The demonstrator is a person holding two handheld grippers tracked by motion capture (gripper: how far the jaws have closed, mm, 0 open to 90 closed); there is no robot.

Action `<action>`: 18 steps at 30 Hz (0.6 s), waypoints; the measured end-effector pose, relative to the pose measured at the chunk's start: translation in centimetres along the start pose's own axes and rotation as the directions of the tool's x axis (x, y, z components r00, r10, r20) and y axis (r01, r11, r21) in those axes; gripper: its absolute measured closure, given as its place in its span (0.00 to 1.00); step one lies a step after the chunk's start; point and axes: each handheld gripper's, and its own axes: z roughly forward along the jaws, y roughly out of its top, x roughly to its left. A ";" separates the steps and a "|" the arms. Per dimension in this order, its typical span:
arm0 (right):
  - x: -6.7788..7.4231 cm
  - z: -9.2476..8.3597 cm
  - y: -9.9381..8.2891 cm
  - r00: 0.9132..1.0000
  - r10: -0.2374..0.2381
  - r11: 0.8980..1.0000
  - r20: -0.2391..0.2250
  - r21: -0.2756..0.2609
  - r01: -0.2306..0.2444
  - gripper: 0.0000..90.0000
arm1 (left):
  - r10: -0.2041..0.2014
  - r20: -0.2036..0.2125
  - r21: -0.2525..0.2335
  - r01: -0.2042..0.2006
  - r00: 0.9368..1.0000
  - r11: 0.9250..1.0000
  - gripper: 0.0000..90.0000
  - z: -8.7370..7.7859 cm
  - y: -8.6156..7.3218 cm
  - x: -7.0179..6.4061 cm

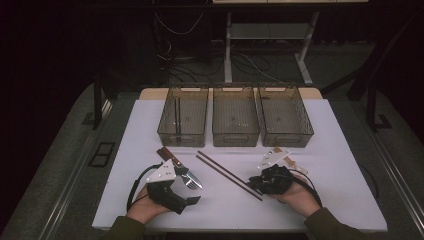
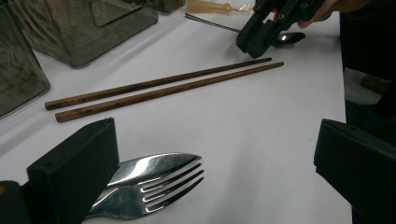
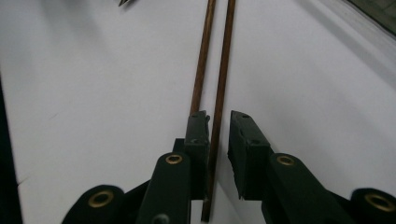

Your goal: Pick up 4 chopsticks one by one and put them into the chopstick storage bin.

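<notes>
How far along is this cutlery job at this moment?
Done: little. The left bin holds what looks like a dark stick. In hand: the right gripper, jaws slightly apart, straddles one of the two chopsticks at its end, not clamped. Left to do: the chopsticks, the fork and knife beside the open left gripper, and the spoon all lie on the table.

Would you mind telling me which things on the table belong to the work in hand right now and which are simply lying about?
In hand:
- chopsticks, one between the jaws of the right gripper, the other outside its left jaw
- three bins behind, probably where the cutlery goes; the left one already holds a dark stick

Lying about:
- fork and knife by the open left gripper
- spoon
</notes>
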 end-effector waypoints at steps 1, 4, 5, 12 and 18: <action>-0.1 0.2 0.2 1.000 -0.002 1.000 0.004 0.001 0.002 0.86 | 0.001 0.000 0.000 -0.001 1.000 1.000 0.00 0.0 0.0 0.0; -0.2 0.9 0.7 1.000 0.007 1.000 0.013 0.008 -0.008 0.86 | 0.000 0.001 0.000 0.000 1.000 1.000 0.00 0.0 0.0 0.0; -0.3 1.1 0.9 1.000 0.008 1.000 0.017 0.006 -0.008 0.86 | 0.001 0.002 0.001 -0.001 1.000 1.000 0.00 0.0 0.0 0.0; -0.2 2.4 1.7 1.000 0.008 1.000 0.008 0.012 -0.008 0.86 | 0.002 0.004 -0.001 -0.002 1.000 1.000 0.00 0.0 0.0 0.0; 0.1 2.7 1.8 1.000 -0.008 1.000 0.029 0.026 0.007 0.90 | 0.003 0.004 -0.001 -0.003 1.000 1.000 0.00 0.0 0.0 0.0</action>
